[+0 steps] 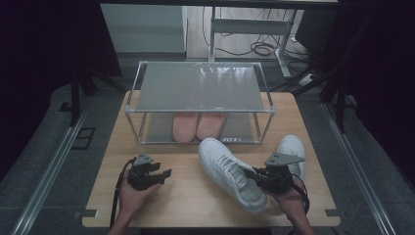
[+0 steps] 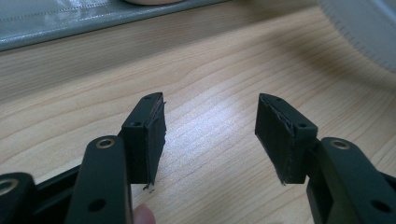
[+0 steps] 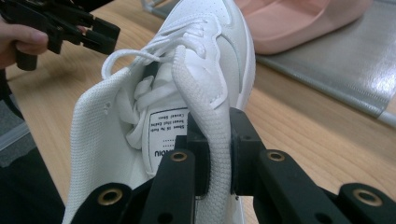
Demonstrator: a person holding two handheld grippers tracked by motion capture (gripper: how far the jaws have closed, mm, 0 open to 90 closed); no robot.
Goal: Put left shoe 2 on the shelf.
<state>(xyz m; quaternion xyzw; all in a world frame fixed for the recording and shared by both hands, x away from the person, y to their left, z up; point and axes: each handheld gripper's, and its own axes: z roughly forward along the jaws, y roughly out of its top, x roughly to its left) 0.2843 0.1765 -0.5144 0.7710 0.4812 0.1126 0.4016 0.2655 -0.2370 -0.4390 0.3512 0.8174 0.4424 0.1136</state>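
White sneaker (image 1: pixel 230 174) at the table's (image 1: pixel 186 196) near right edge; pale wood-grain table; pink slippers (image 1: pixel 198 126) on the grey rack (image 1: pixel 198 88); black grippers.

The landmark is the shoe rack (image 1: pixel 198 93), which stands at the far half of the bench (image 1: pixel 186 200). Its upper shelf is bare, so a hand can pass over it freely. On its lower shelf the pink slippers (image 1: pixel 198 126) fill the middle; free room is left on both sides of them. In front of the rack at the left, the bench is open wood around the left tongs (image 1: pixel 164 174), whose jaws stand apart with nothing between. In front at the right, the white sneaker (image 1: pixel 230 174), pinched at its collar by the right tongs (image 1: pixel 252 175), lies slanted and blocks the way. A second white sneaker (image 1: pixel 292 149) closes the right edge.
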